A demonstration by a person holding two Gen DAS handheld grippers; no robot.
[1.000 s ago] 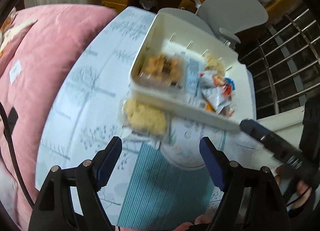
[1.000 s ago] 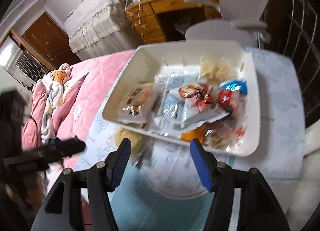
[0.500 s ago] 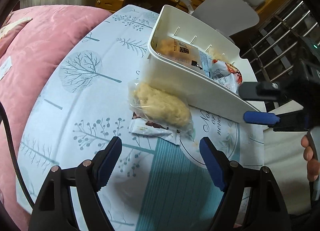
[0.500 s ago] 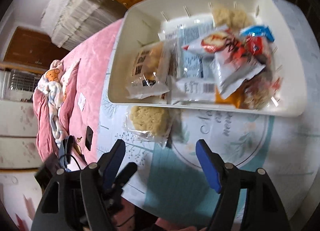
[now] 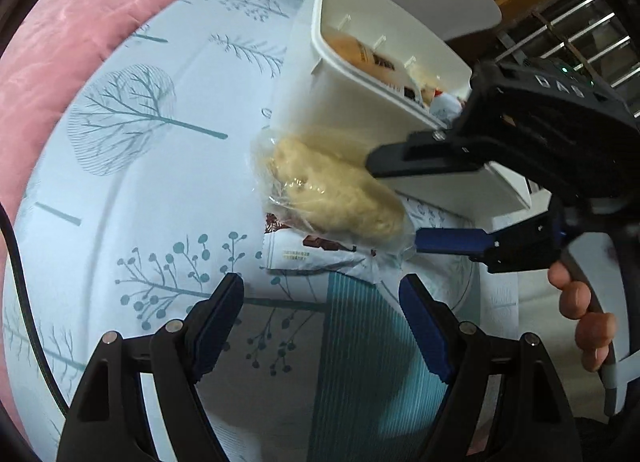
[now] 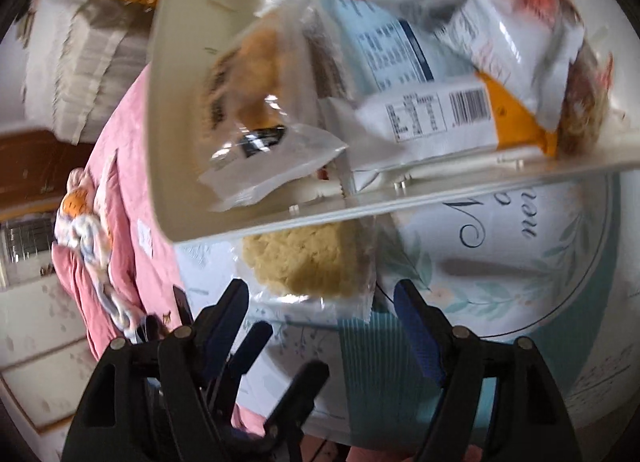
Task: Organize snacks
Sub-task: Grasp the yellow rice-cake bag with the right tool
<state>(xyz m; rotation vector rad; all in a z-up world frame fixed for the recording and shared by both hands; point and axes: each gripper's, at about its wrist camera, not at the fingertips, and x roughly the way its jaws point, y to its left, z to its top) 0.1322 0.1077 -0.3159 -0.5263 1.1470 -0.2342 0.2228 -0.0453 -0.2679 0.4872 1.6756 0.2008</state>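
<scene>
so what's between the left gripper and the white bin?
Two packets on the tablecloth: a clear-wrapped yellow snack against the white bin, lying over a flat white packet nearer the left gripper. Left wrist view.

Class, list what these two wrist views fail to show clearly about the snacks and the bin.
- Flat white packet, left wrist view: mostly covered by the bagged yellow snack.
- White bin contents, left wrist view: hidden behind its near wall.
- Package print in the bin, right wrist view: motion-blurred, unreadable.
</scene>
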